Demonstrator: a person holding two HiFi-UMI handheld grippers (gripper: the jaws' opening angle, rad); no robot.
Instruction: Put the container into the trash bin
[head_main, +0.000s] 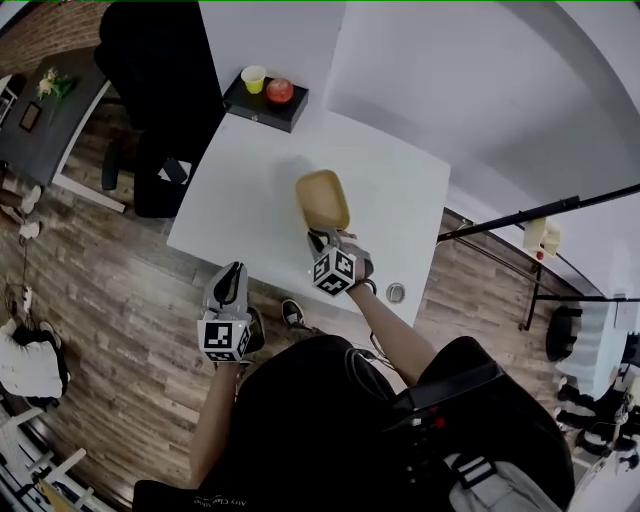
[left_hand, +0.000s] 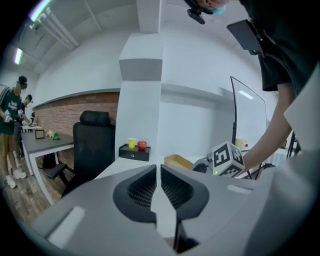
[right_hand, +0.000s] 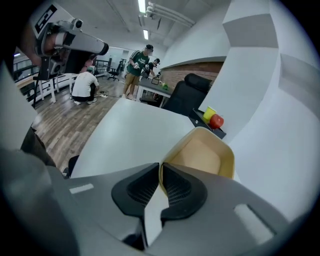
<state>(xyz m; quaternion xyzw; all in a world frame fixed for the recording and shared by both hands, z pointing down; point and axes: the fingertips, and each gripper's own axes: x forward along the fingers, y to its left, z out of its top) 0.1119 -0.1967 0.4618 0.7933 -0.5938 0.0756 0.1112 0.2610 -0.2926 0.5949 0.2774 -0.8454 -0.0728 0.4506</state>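
Note:
A tan, shallow container (head_main: 322, 198) lies on the white table (head_main: 250, 190), near its front edge. My right gripper (head_main: 322, 236) is shut on its near rim. In the right gripper view that rim stands pinched between the two jaws, and the container (right_hand: 202, 152) reaches away past my right gripper (right_hand: 160, 172). My left gripper (head_main: 233, 277) hangs over the wooden floor just off the table's near edge, shut with nothing in it. From my left gripper (left_hand: 159, 182) I see the container (left_hand: 177, 161) and the right gripper's marker cube (left_hand: 227, 159).
A black box (head_main: 265, 103) at the table's far edge carries a yellow cup (head_main: 254, 79) and a red apple (head_main: 280, 90). A black office chair (head_main: 150, 80) stands at the far left. A small round metal fitting (head_main: 396, 292) sits near the table's right corner. A stand's black bar (head_main: 540, 212) crosses at right.

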